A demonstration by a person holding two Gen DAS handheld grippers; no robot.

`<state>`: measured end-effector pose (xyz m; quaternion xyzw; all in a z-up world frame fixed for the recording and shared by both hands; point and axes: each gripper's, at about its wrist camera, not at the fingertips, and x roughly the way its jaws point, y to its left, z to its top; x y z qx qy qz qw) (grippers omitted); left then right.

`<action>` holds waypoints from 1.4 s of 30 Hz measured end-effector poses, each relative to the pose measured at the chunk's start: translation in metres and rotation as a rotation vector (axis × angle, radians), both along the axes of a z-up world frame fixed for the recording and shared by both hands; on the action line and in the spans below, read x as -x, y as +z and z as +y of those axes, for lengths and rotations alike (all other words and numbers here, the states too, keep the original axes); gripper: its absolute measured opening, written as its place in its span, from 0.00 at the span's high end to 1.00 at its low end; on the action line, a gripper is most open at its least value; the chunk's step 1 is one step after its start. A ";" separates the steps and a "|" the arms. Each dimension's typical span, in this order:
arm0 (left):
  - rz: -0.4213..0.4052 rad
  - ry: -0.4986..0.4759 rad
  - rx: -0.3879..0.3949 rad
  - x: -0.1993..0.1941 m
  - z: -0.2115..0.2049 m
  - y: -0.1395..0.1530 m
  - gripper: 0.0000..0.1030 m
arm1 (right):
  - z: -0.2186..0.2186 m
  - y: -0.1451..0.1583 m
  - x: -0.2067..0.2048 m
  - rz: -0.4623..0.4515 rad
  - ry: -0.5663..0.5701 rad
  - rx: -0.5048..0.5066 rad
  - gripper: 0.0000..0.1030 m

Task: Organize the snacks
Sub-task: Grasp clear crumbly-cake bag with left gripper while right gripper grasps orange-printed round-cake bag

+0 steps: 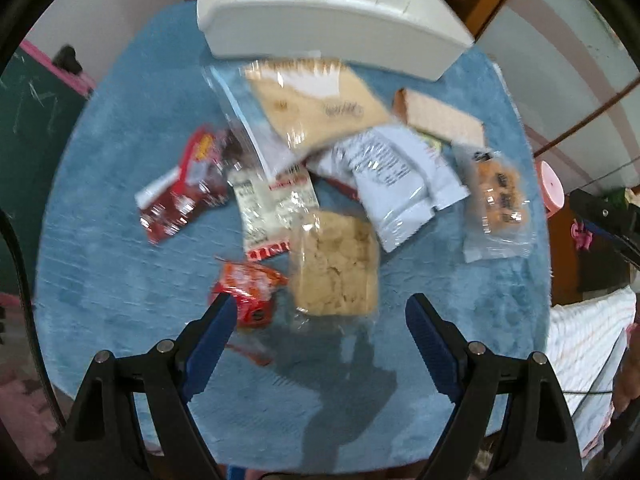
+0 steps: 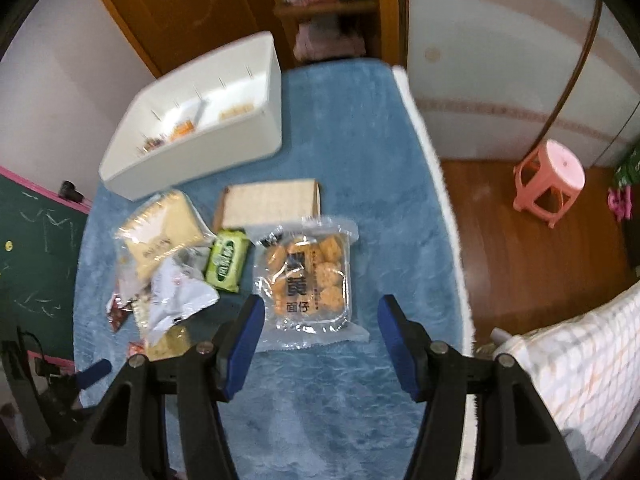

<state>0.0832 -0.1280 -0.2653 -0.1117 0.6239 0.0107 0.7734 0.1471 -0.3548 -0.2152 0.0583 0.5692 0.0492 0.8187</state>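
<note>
Inside the white bin (image 2: 224, 136) only a few small snacks are lying, while most packets, like the yolk-biscuit pack (image 2: 308, 280) and crumbly cookie pack (image 1: 336, 268), are waiting on the blue mat (image 2: 360, 140). The left gripper (image 1: 318, 312) and right gripper (image 2: 320, 316) are hovering wide open, gripping nothing.

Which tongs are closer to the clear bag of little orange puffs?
Right. The right tongs are open, with the clear bag of orange puffs just ahead of their tips. The left tongs are open over the pale cracker pack, the puffs off to their right.
</note>
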 end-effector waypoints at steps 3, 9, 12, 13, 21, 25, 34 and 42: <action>0.012 0.022 0.013 -0.004 -0.003 -0.019 0.17 | 0.005 -0.027 -0.018 0.048 0.019 -0.038 0.42; -0.033 -0.032 -0.068 -0.014 -0.019 -0.029 0.17 | 0.009 -0.062 -0.035 0.108 -0.004 -0.026 0.34; -0.029 -0.022 -0.079 -0.019 -0.019 -0.034 0.17 | 0.013 -0.067 -0.038 0.120 0.009 -0.064 0.26; -0.028 -0.020 -0.085 -0.021 -0.019 -0.035 0.17 | 0.017 -0.068 -0.039 0.116 0.018 -0.052 0.21; -0.030 -0.028 -0.120 -0.035 -0.024 -0.044 0.17 | 0.046 -0.081 -0.046 0.127 0.088 0.089 0.15; -0.027 -0.033 -0.140 -0.041 -0.029 -0.051 0.17 | 0.050 -0.096 -0.053 0.186 0.071 0.110 0.15; -0.022 -0.029 -0.102 -0.037 -0.029 -0.059 0.43 | 0.053 -0.105 -0.055 0.176 0.089 0.127 0.18; -0.075 0.008 -0.027 -0.024 -0.012 -0.044 0.44 | 0.055 -0.092 -0.033 0.154 0.075 0.088 0.23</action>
